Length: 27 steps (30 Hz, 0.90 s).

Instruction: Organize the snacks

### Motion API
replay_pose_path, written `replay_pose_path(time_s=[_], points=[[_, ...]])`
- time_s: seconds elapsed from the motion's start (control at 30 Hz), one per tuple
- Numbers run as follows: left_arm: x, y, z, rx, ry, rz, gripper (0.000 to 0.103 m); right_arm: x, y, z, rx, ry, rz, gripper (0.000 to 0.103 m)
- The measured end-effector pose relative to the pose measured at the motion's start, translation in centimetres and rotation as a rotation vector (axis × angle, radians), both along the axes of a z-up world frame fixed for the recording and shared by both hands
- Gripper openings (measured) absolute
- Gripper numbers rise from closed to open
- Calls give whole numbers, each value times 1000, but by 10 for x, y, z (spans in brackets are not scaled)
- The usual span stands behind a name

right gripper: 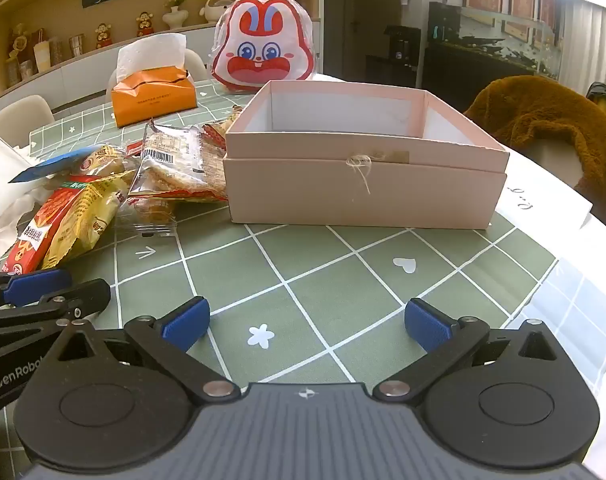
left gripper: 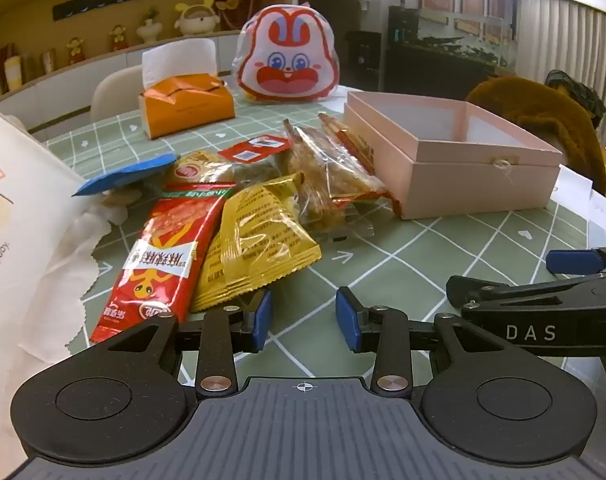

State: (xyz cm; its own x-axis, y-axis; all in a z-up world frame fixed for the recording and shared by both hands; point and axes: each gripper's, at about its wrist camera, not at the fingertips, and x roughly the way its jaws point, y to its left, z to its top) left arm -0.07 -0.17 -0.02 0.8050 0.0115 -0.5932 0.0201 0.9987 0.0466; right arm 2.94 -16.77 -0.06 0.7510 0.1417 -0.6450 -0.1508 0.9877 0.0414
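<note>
At ten o'clock from the half-spread, empty left tongs point(left gripper: 303, 316), the yellow snack packet point(left gripper: 263, 236) lies light, crinkly, slippery on the surface point(left gripper: 423, 248), best pinched by its crimped edge; right tongs point(right gripper: 307, 322) gape wide, empty.

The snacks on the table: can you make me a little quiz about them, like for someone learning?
1. True or false: the pink box already has snacks inside.
2. Which packet lies closest to the left gripper? A) the yellow packet B) the orange tissue box C) the rabbit-face bag
3. Fill in: the right gripper is wide ____, with only green checked tablecloth between its fingers.

Key
1. False. The part of the inside that shows is bare, and the snack pile sits beside the box.
2. A
3. open
</note>
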Motion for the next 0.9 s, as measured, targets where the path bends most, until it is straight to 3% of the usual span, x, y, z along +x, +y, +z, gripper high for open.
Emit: replay_pose_path(time_s=[0.03, 0.9], points=[[2, 3, 0, -34, 22, 0, 41, 0, 0, 0, 0, 0, 0, 103], [3, 4, 1, -22, 12, 0, 41, 1, 1, 0, 0, 0, 0, 103]])
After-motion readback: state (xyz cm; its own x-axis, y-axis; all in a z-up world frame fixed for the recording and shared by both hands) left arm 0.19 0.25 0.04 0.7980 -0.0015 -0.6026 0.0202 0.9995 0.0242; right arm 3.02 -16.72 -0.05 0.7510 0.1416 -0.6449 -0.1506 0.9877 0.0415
